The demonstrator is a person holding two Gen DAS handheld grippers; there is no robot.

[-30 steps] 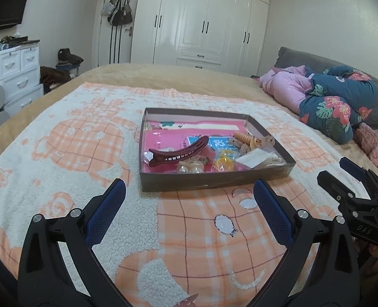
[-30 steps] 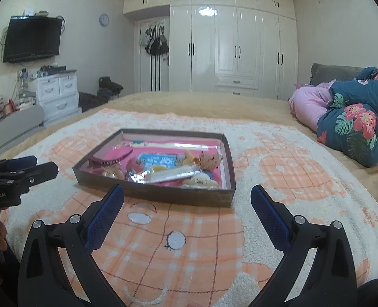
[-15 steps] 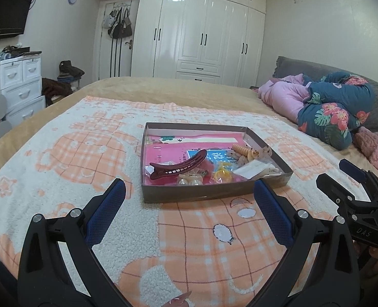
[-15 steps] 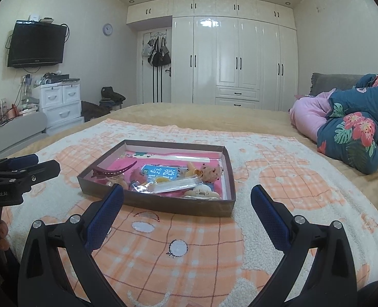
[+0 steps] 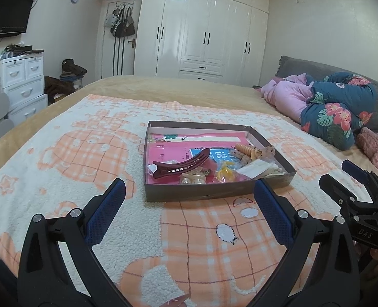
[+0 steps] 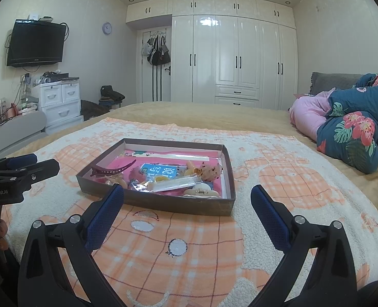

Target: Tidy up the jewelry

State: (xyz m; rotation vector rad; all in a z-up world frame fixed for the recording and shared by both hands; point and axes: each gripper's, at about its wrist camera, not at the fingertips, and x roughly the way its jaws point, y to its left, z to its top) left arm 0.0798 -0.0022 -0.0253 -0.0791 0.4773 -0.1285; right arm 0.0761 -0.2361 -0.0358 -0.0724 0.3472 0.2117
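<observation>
On the bed, at 12 o'clock from both grippers, a shallow box [image 5: 214, 194] on the blanket [image 5: 61, 158] holds the jewelry in one loose heap: dark red hair clip [image 5: 181, 165], pearls [image 5: 191, 180], yellow rings [image 5: 224, 174]. Heap fits sorting still to come, or everything gathered in; cannot tell which. Left gripper [image 5: 189, 204] and right gripper [image 6: 187, 204] both have fingers spread wide, holding nothing; only the right view shows the cream claw clip [image 6: 201, 193].
</observation>
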